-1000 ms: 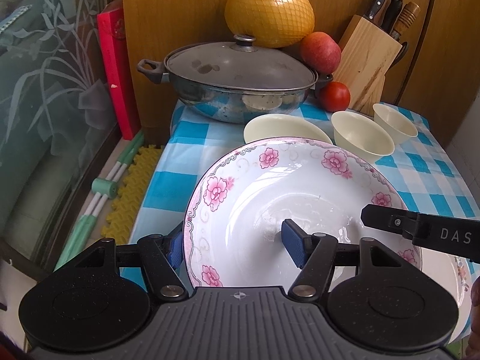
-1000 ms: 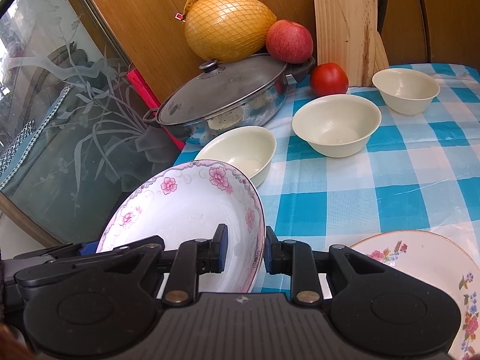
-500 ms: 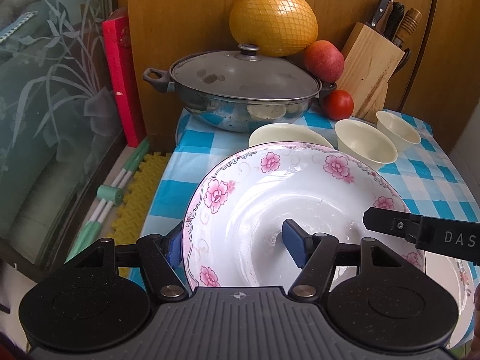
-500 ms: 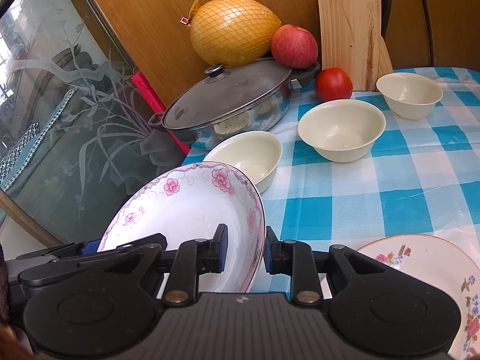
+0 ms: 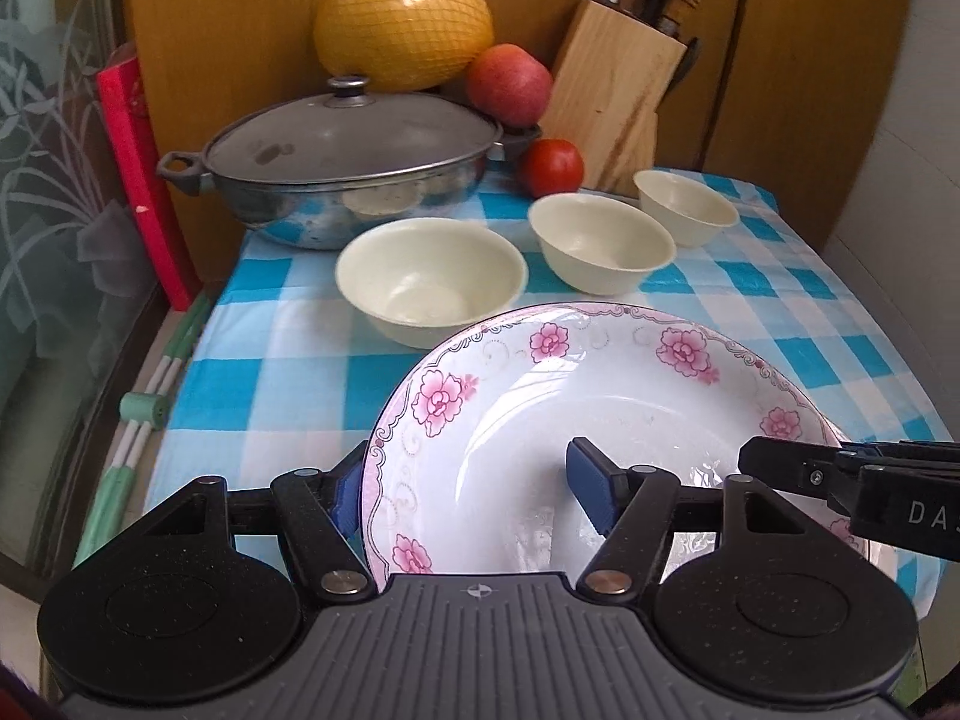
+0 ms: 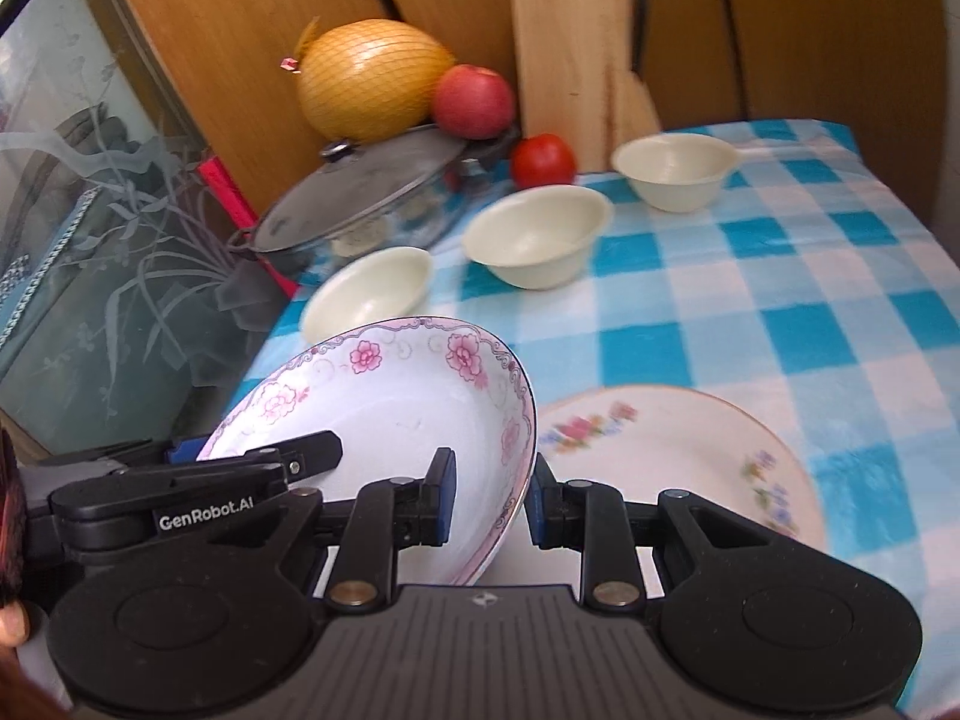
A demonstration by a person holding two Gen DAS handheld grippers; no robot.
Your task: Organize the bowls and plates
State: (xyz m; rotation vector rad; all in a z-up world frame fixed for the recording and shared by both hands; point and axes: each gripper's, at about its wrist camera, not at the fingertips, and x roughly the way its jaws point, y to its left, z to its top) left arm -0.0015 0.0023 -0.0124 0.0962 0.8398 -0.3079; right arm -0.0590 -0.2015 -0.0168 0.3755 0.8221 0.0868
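Item: pink-flowered deep plate (image 5: pixel 606 420), carried over a blue-checked tablecloth (image 5: pixel 270 372). It rides tilted, between both tools, clear of the cloth as far as can be judged.

Left gripper (image 5: pixel 474 492): fingers spread fairly wide, straddling the plate's near rim, one pad outside the left edge and one inside the well. Whether the pads actually press the china cannot be told.

Right gripper (image 6: pixel 489 504): fingers drawn close with the plate's right rim between them; a narrow gap shows at the outer pad, so a firm clamp cannot be confirmed (treat the hold as light).

Ahead of the right gripper, just to its right: a second plate with a flower border (image 6: pixel 678 456), flat on the cloth, the likely stacking base.

Further ahead of both tools: three cream bowls (image 5: pixel 429 279), (image 5: pixel 600 240), (image 5: pixel 684 207) in a row, apart from each other. Behind them a lidded pan (image 5: pixel 342 168), fruit, a knife block (image 5: pixel 612 96).

Handling note, judged: level the plate before lowering, move both tools together so neither twists the rim, centre it over the flat plate, then release only once it sits. Glazed china slips easily from padded fingers.
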